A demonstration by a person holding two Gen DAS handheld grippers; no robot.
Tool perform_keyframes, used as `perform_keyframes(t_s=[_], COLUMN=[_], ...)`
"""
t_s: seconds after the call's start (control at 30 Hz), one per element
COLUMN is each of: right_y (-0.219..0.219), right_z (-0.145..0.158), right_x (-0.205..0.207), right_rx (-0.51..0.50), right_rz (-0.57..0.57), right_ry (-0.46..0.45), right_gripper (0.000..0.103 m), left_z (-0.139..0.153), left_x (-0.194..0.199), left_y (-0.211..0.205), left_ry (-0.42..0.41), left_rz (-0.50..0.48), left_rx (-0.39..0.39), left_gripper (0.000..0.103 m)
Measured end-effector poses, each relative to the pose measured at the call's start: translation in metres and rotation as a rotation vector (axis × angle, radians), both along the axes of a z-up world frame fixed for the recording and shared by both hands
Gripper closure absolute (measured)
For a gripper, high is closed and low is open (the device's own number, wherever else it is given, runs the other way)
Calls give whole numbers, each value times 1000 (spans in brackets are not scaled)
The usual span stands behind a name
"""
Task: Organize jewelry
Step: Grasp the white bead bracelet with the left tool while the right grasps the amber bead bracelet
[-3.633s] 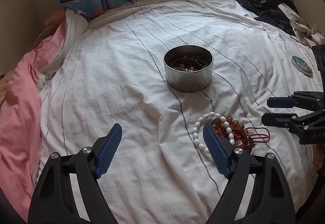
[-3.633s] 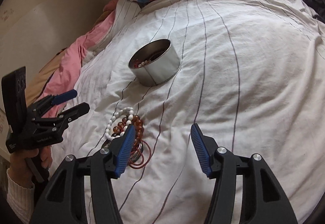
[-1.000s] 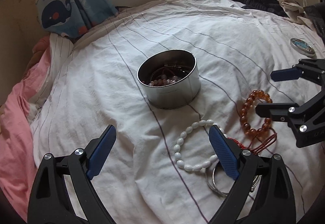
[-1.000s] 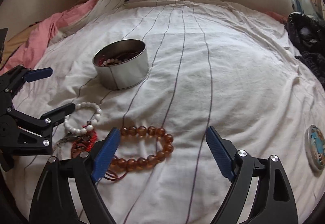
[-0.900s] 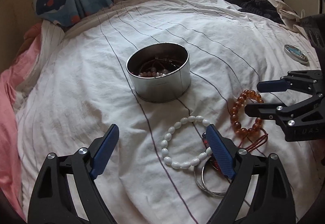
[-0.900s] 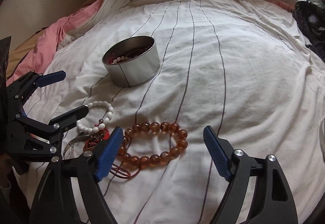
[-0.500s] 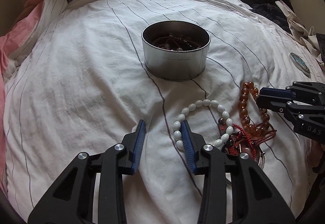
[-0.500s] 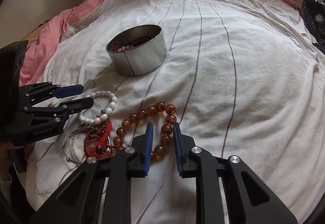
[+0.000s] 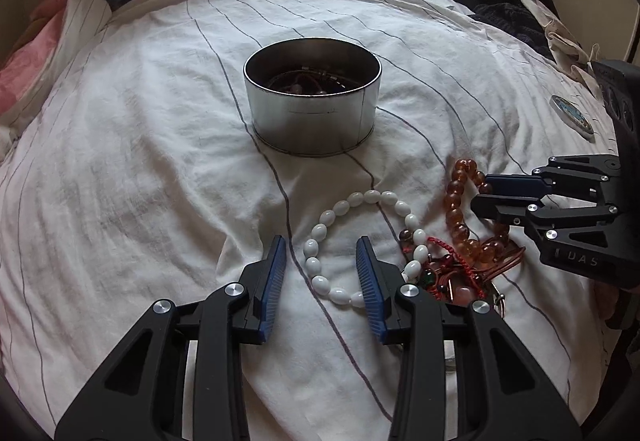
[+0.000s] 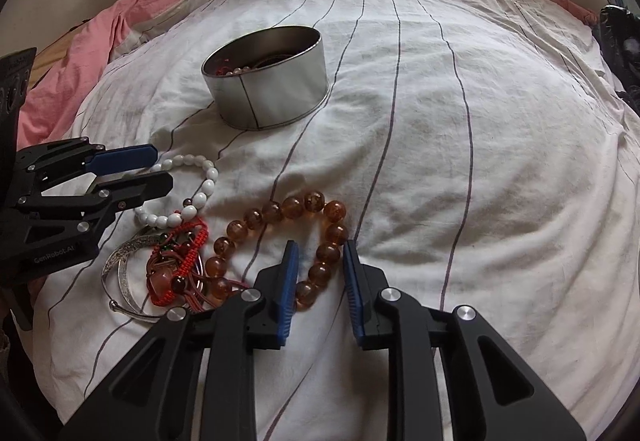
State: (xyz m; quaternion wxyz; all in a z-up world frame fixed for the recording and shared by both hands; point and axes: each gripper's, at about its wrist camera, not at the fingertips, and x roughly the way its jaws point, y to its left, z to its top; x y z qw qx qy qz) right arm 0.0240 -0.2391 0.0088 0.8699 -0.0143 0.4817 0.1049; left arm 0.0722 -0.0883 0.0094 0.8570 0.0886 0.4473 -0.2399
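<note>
- Bed with white striped duvet (image 9: pixel 132 169) fills both views; jewelry pile at lower centre.
- Left gripper (image 9: pixel 320 269): jaws narrowed from wide a second ago, now straddling white oval-bead bracelet (image 9: pixel 372 197), pads not clearly pressing.
- Right gripper (image 10: pixel 318 267): jaws just reopened slightly, astride amber round-bead bracelet (image 10: pixel 292 207), no clear pinch.
- Both pickups look imminent.
- Round silver metal tin (image 9: pixel 312 121), upper centre, already holds beads.

Both wrist views look steeply down, close over the bed – sharing the round tin (image 9: pixel 312 97) ahead.
</note>
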Motion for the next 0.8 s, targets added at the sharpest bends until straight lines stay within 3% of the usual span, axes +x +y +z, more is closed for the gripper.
perform_keyframes(t_s=[0.03,0.13,0.27,0.47,0.53,0.6,0.7,0.8], right_y=[0,0,2,2,2,-6,-15,-24], right_z=[0,1,4,-5,-5,-3,10,22], right_x=[0,-1,-2,2,3,3,0,-3], right_rx=[-2,19,83,71,75,134,213,218], right_rz=[0,7,41,33,29,5,-10,-54], right_ry=[-1,-1,0,26,25,24,-26,-89], right_gripper=[79,79,81,77,77,90,90,90], left_z=[0,-1,2,-5,-3,4,18,8], left_x=[-1,-3,7,6,6,5,1,7], left_y=[-2,-4,17,14,15,18,20,22], left_ry=[2,-27,-17,12,15,15,-17,36], left_rz=[-12,4,93,75,71,66,57,81], left_rx=[9,88,91,91,66,-5,-102,-81], left_gripper=[81,94,95,93,96,96,96,96])
